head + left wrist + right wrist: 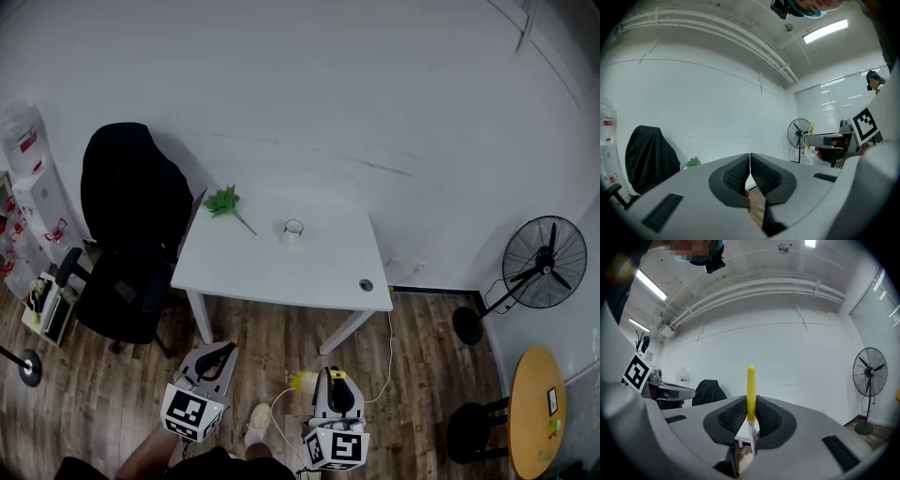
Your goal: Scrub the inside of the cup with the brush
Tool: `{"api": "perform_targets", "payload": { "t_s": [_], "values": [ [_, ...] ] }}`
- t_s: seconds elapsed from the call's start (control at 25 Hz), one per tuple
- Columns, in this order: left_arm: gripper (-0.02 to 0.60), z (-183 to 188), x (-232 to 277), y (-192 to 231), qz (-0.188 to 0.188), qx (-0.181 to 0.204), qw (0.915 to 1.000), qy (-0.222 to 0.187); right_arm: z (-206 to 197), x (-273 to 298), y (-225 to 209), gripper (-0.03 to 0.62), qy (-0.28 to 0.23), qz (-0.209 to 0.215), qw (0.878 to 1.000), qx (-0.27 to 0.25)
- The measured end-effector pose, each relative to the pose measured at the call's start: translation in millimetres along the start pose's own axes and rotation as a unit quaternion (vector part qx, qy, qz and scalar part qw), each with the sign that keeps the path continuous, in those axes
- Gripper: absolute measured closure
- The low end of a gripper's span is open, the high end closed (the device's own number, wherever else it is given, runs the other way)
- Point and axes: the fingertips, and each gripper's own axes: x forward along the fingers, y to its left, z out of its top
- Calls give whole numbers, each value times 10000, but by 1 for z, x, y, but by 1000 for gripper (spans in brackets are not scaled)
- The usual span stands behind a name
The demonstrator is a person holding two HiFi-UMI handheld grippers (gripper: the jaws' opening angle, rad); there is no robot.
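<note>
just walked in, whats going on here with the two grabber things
A person stands back from the white table with one tool in each hand. The right tool is clamped on a brush, its yellow handle sticking up past the jaws. The left tool is shut and empty. The cup sits on the table, out of reach of both, near a green sprig. Scrubbing has not begun.

The brush [751, 383] has bristles mostly hidden behind the right claw [751, 403]; the cup [293, 231] is indistinctly small.
</note>
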Motion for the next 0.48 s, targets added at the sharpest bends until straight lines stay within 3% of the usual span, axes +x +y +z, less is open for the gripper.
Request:
{"api": "perform_targets", "payload": {
  "t_s": [0.48],
  "values": [
    [557, 13, 102, 45, 425, -64, 9990, 99, 3, 117, -48, 525, 61, 431, 9990, 39]
  ]
}}
